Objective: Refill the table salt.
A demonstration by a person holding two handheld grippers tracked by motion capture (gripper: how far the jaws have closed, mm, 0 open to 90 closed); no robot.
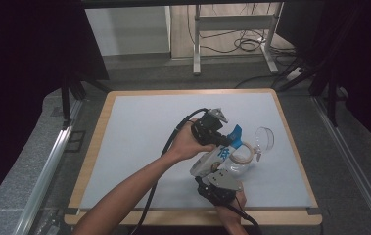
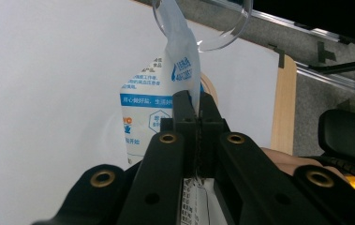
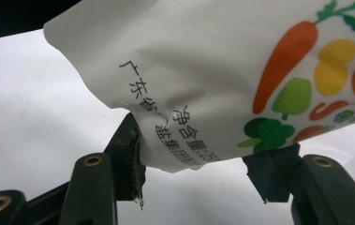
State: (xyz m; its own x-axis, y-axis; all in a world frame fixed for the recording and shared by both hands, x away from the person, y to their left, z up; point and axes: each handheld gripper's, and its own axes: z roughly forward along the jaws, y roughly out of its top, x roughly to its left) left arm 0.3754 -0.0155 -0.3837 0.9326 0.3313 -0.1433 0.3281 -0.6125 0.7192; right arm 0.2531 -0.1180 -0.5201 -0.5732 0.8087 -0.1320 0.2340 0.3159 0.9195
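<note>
High view: the salt bag [image 1: 216, 157] is held tilted above the table [image 1: 139, 132], its long axis running from the right tool [image 1: 218, 185] up to the left tool [image 1: 211, 128]. The left tool is clamped on the bag's top edge; the right tool grips its lower end. The clear jar [image 1: 239, 164] lies just right of the bag.

You are gripping a printed bag [image 3: 203, 70] of thin, smooth plastic film, creasing softly and catching a faint sheen. Your claws are showing matt black plastic with brass-coloured metal rivets. The jar [image 1: 237, 164] and its lid [image 1: 264, 138] are looking like clear, glossy glass or plastic. The table [image 1: 139, 122] is wearing a matt, smooth pale sheet, edged in light wood.
</note>
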